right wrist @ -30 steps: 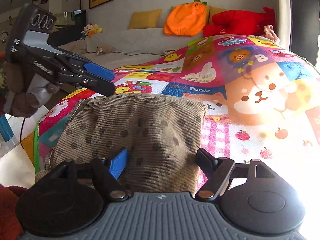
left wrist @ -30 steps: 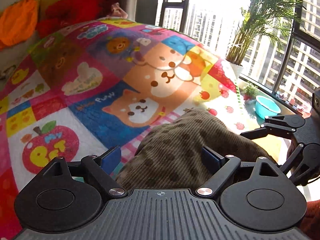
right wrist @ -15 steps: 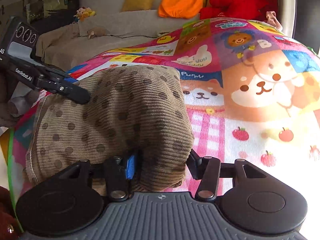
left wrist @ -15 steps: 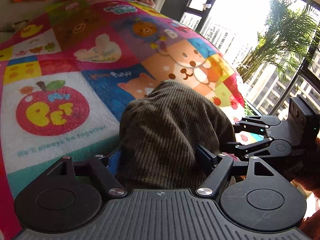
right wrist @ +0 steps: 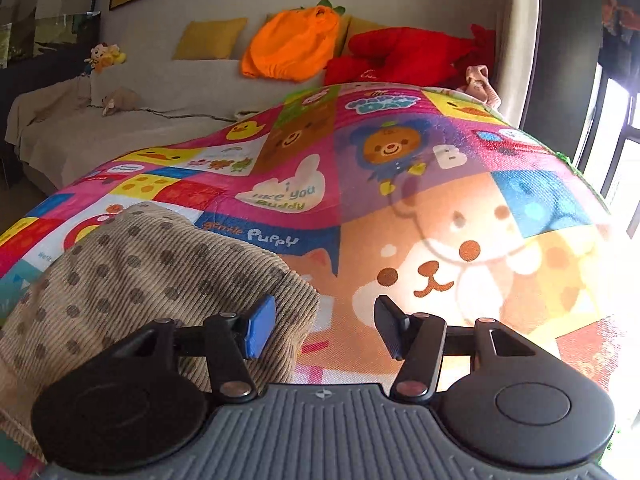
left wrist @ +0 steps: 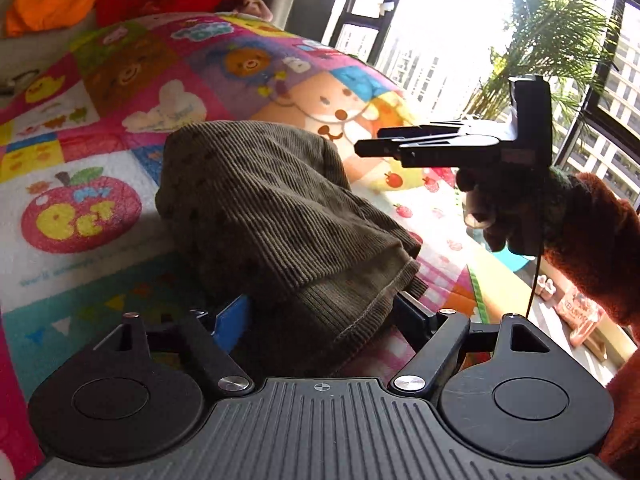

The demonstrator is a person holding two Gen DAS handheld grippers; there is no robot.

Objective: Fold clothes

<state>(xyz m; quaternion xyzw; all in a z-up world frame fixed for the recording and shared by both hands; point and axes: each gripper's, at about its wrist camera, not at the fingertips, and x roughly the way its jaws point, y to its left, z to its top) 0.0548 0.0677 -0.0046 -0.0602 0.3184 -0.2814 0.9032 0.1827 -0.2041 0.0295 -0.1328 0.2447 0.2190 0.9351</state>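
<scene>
A brown corduroy garment with dark dots [left wrist: 280, 208] lies folded in a thick bundle on the colourful cartoon play mat [left wrist: 80, 208]. Its hemmed edge sits between the jaws of my left gripper [left wrist: 322, 316], which are opening. The blue pad [left wrist: 234, 322] is at the cloth's side. My right gripper [right wrist: 324, 332] is opening too, with only the mat between its jaws and the garment [right wrist: 140, 280] just to their left. In the left wrist view the right gripper [left wrist: 362, 146] hovers above the mat, right of the garment, held by a hand in a rust-brown sleeve [left wrist: 592, 232].
A sofa [right wrist: 160, 92] behind the mat holds an orange pumpkin cushion [right wrist: 296, 46], a red plush [right wrist: 400, 56] and yellow cushions. To the right are tall windows, a palm plant [left wrist: 552, 40] and the mat's edge, with floor items beyond it.
The right gripper closed on the garment's near edge, then let go and swung right, off the cloth. The garment now lies more bunched, its hem between the left gripper's jaws.
</scene>
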